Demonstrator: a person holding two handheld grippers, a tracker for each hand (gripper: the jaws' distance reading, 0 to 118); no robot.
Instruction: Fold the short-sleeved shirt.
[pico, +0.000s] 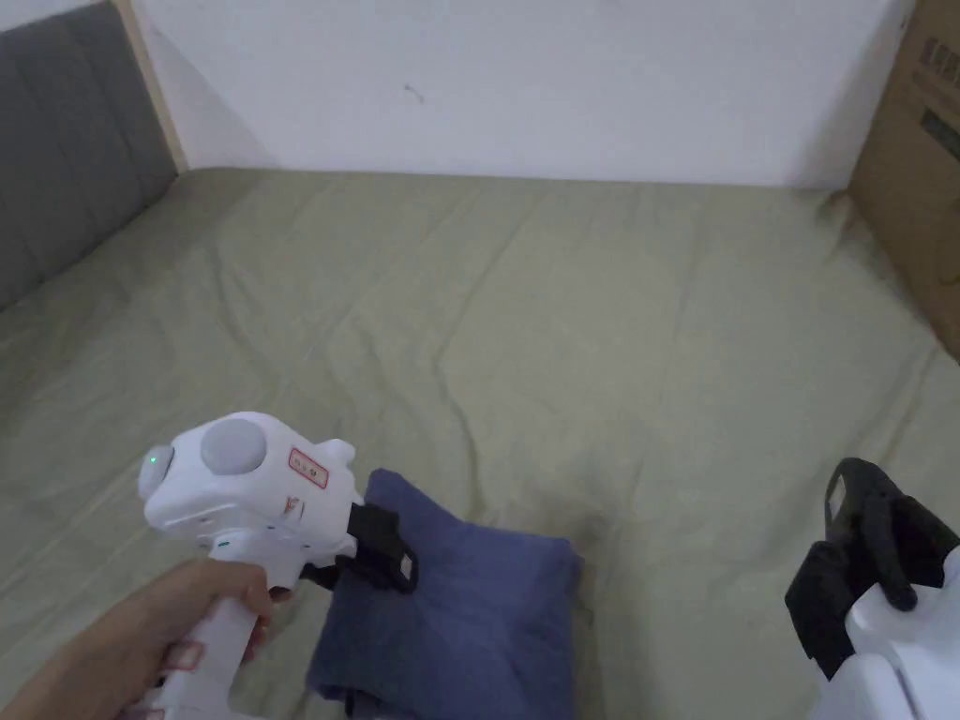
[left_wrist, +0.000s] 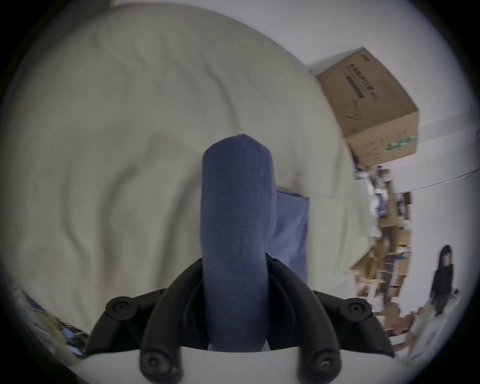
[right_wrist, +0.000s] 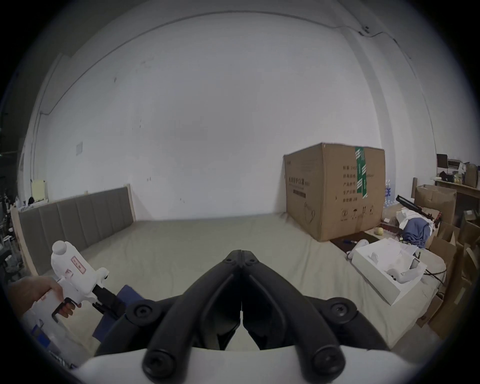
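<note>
Clamped between the black jaws of the left gripper (left_wrist: 235, 298), a thick rounded fold of the blue shirt (pico: 459, 600) runs straight away from that gripper's camera, its long axis in line with the jaws. In the head view the shirt lies as a compact, several-layered bundle on the near part of the olive bed sheet (pico: 525, 328), its left edge in the left gripper's grip; the cloth looks soft and fleecy, the folds plump rather than sharp. By my reading the folding is nearly done, and the coming move turns on that held left edge. Over to the right, well apart from the bundle, the right gripper (right_wrist: 241, 253) has its jaws pressed together on nothing. Beyond, a brown cardboard box (right_wrist: 335, 189) stands at the bed's far right corner against the white wall (pico: 516, 84)
</note>
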